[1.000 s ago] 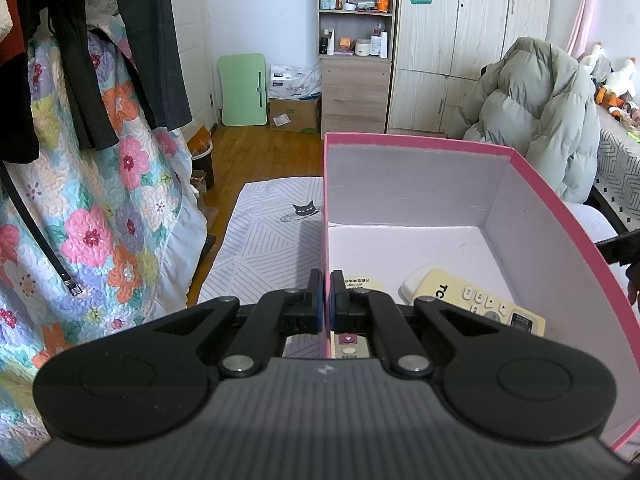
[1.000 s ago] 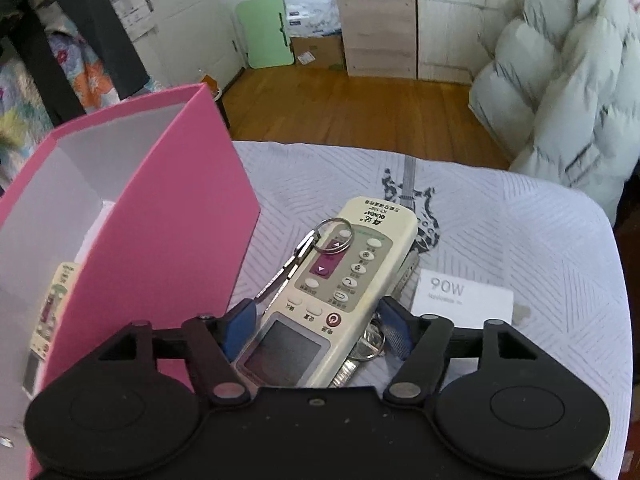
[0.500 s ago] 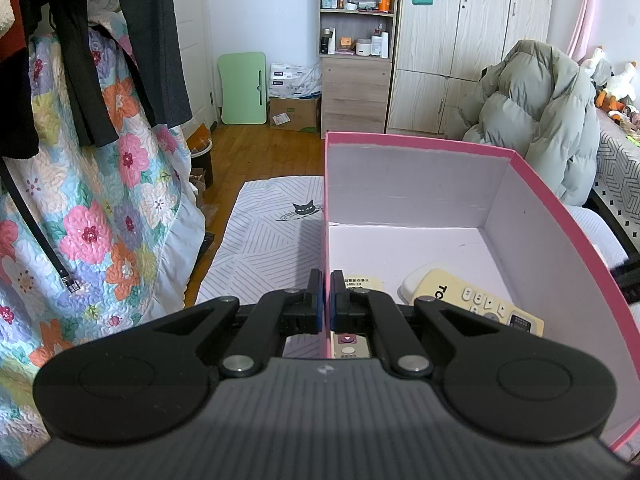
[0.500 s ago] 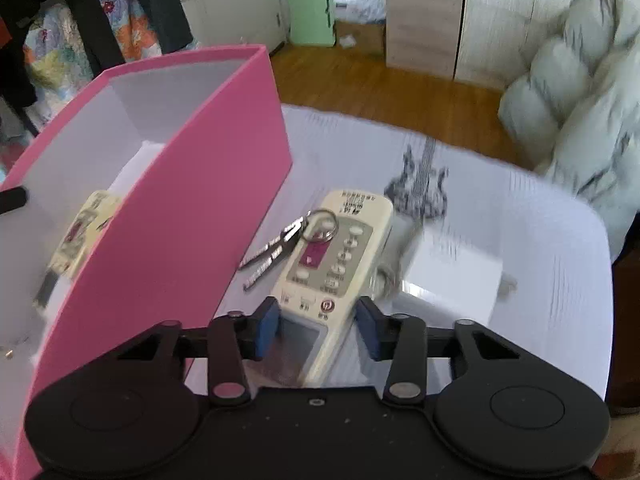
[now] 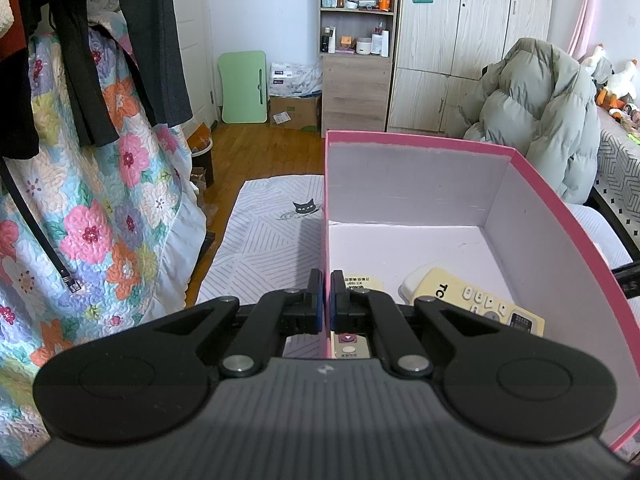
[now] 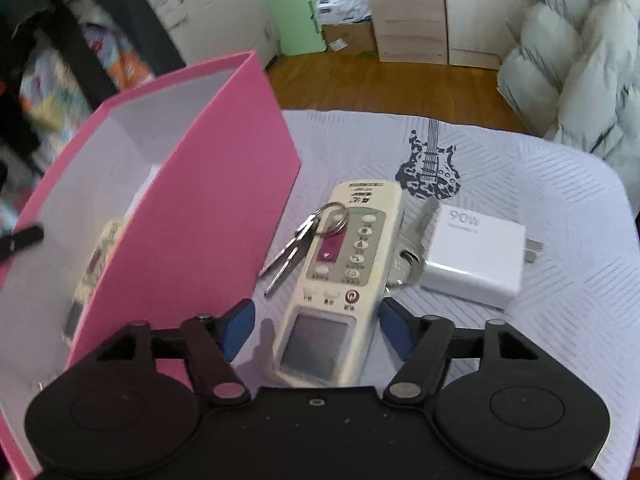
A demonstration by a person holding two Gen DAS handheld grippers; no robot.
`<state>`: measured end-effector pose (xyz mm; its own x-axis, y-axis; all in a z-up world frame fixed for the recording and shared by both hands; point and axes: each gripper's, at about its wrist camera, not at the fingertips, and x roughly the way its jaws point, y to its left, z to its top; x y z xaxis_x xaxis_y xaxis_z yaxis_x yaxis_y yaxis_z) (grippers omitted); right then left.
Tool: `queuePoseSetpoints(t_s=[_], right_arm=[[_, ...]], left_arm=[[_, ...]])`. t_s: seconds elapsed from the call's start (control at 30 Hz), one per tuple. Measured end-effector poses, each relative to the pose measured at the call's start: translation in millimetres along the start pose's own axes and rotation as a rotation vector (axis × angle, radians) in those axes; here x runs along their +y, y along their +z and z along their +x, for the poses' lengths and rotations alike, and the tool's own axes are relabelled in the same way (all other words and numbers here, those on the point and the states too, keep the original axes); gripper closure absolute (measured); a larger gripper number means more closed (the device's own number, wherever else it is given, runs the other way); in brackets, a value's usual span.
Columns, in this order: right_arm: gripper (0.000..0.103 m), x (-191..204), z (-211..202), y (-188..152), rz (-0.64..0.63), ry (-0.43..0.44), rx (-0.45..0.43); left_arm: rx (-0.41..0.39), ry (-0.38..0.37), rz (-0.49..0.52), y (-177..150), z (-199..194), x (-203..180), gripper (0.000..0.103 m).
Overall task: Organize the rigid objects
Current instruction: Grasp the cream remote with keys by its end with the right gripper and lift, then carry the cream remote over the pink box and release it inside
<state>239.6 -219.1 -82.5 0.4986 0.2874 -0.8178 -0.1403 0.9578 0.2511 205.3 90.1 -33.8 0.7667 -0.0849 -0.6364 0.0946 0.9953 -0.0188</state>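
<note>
Pinching the pink box (image 5: 560, 216) wall with my left gripper (image 5: 326, 300), I hold my right gripper (image 6: 316, 332) spread around the cream remote (image 6: 344, 280), lying on the tablecloth (image 6: 560, 320) beside the keys (image 6: 296, 244).

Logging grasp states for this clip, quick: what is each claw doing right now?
Left claw: shut on the pink box wall.
Right claw: open, astride the remote control, not gripping it.

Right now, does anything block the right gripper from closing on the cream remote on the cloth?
Nothing lies between the open right gripper and the cream remote control. But a ring of silver keys rests on the remote's far half, beyond the fingers, and could ride along when lifted.
</note>
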Motion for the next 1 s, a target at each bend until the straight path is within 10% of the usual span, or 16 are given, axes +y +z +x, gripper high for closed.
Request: queuePoseSetpoints(t_s=[0.47, 0.7, 0.8, 1.0], right_arm=[[0.042, 15, -21, -26, -0.184, -0.065, 0.164], [0.029, 33, -5, -25, -0.224, -0.124, 0.117], [0.045, 26, -4, -18, -0.202, -0.122, 0.064], [0.046, 18, -33, -21, -0.118, -0.120, -0.004]], left_arm=[[0.000, -0.001, 0.004, 0, 1, -1, 0.100], [-0.001, 0.004, 0.012, 0, 2, -3, 0.100], [-0.004, 0.005, 0.014, 0, 1, -3, 0.100], [-0.008, -0.005, 0.003, 0, 1, 0, 0.100]])
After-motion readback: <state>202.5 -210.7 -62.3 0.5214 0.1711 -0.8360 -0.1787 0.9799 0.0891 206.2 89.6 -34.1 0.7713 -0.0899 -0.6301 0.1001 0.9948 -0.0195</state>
